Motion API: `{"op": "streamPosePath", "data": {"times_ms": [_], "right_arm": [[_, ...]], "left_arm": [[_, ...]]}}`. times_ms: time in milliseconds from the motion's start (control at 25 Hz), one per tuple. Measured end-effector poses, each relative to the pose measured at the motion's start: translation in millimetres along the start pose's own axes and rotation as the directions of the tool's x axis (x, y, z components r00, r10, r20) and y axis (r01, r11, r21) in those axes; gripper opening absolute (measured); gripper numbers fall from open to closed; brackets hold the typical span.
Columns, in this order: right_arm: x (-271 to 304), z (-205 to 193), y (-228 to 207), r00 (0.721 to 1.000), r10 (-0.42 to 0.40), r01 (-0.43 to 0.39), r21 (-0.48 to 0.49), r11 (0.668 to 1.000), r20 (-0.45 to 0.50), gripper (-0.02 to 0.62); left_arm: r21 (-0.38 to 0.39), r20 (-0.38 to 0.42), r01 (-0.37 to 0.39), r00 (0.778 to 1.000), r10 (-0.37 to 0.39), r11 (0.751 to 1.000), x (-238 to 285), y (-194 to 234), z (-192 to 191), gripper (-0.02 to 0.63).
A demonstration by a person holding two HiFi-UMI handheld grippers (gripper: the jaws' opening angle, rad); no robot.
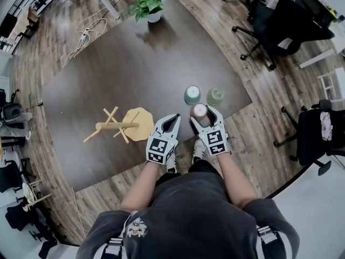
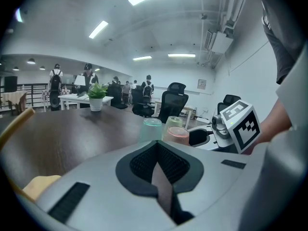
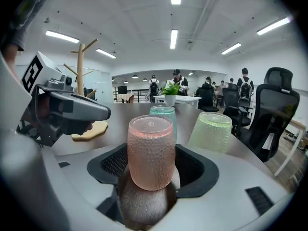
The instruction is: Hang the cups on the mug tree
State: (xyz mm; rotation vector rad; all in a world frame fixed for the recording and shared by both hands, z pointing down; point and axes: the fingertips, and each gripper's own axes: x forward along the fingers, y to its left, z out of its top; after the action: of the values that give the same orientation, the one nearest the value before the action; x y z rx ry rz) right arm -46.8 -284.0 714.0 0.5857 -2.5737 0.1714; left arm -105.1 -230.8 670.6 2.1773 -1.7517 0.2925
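right gripper (image 1: 204,114) — open round pink cup (image 3: 150,150) | left gripper (image 1: 171,117) — closed | behind: teal cup (image 1: 192,95), green cup (image 1: 215,96)

The person wears a dark grey shirt (image 1: 188,215); left tongs (image 1: 170,118) and right tongs (image 1: 205,114) are pale grey, black-padded.

Mug tree (image 1: 116,126) left on table (image 1: 135,69), two cups (image 1: 192,95) right, third cup (image 1: 199,110) before them
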Motion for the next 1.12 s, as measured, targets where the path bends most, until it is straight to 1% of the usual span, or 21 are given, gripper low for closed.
{"op": "streamPosePath", "data": {"times_ms": [120,280,480,640,840,1120], "right_arm": [[-6,3,4,1.000,0.008,-0.008,-0.014,1.000,0.011,0.321],[-17,13,8,0.999,0.006,-0.005,-0.020,1.000,0.049,0.321],[-31,35,12,0.995,-0.006,0.008,-0.020,1.000,0.099,0.321],[-43,53,15,0.988,-0.005,0.006,-0.005,1.000,0.154,0.321],[-50,75,22,0.975,0.041,-0.049,0.031,0.998,0.218,0.321],[-47,99,31,0.959,0.123,-0.141,0.050,0.989,0.256,0.321]], "left_arm": [[0.002,0.022,-0.003,1.000,0.003,1.000,-5,-2,4,0.006],[0.001,0.035,-0.013,0.999,0.013,1.000,-14,-1,8,0.006],[-0.017,0.048,-0.008,0.999,0.009,1.000,-24,-5,12,0.006],[-0.005,0.064,-0.013,0.998,0.013,1.000,-32,-8,19,0.006],[0.012,0.090,-0.048,0.995,0.046,0.999,-43,-4,31,0.006],[-0.007,0.116,-0.131,0.985,0.131,0.991,-59,3,43,0.006]]}}
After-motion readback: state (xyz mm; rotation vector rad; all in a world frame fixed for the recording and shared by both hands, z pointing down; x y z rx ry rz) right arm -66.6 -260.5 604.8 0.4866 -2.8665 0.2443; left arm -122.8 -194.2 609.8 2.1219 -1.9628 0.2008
